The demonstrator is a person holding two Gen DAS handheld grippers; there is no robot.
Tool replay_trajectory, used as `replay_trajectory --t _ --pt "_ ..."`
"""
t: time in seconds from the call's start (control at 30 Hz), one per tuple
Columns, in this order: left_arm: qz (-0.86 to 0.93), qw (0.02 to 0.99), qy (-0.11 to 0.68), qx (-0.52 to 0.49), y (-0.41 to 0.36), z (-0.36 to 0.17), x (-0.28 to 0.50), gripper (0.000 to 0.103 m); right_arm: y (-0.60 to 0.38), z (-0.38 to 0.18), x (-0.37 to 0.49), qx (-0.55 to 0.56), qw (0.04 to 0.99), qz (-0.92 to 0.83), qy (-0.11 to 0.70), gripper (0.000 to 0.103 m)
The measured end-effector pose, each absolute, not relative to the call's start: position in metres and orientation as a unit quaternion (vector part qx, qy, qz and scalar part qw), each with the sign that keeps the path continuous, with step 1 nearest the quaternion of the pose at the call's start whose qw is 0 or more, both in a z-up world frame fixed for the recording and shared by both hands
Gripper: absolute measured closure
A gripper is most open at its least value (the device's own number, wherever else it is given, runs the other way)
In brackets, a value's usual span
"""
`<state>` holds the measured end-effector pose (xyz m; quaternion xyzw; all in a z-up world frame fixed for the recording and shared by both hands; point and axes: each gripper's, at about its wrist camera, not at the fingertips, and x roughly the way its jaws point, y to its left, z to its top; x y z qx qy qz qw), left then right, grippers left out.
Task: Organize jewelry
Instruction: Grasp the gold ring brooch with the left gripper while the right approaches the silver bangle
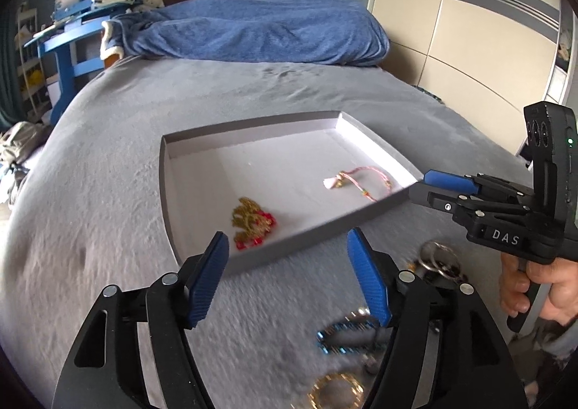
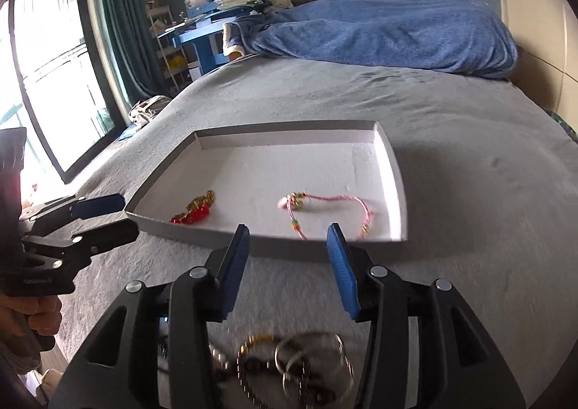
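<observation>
A shallow grey tray (image 1: 289,120) (image 2: 395,170) lies on the grey bed. In it are a gold and red piece (image 1: 253,223) (image 2: 195,210) and a pink cord bracelet (image 1: 361,181) (image 2: 325,208). My left gripper (image 1: 289,279) is open and empty over the bed, just in front of the tray. A blue beaded bracelet (image 1: 343,335) and a gold bangle (image 1: 336,392) lie below it. My right gripper (image 2: 289,272) (image 1: 419,188) is open and empty in front of the tray, above silver rings (image 2: 310,355) (image 1: 439,257) and a gold bead chain (image 2: 253,347).
A blue blanket (image 1: 260,26) (image 2: 379,30) lies heaped at the far end of the bed. A blue desk with books (image 1: 83,12) (image 2: 216,4) stands at the back left. A wardrobe (image 1: 469,30) is on the right and a window (image 2: 47,66) on the left.
</observation>
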<state>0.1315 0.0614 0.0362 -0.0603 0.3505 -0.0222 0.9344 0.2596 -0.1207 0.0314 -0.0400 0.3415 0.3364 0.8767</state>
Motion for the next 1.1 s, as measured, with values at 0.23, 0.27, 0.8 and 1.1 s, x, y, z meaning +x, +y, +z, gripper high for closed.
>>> replay_trajectory --t 0.23,0.27,0.8,1.1 --pt "-0.042 0.930 0.363 -0.045 0.048 0.026 0.095 0.033 -0.149 0.028 0.235 -0.020 0.883 0.319 0.344 0.047" --pt "-0.043 0.928 0.368 -0.041 0.047 0.023 0.089 0.033 -0.153 0.026 0.230 -0.016 0.883 0.317 0.346 0.047" --pt "-0.095 0.901 0.423 -0.005 0.032 -0.014 0.063 0.033 -0.185 -0.010 0.192 0.025 0.880 0.286 0.379 0.041" --pt "-0.097 0.895 0.434 0.025 0.018 -0.023 0.065 0.052 -0.190 -0.013 0.189 0.028 0.880 0.281 0.382 0.040"
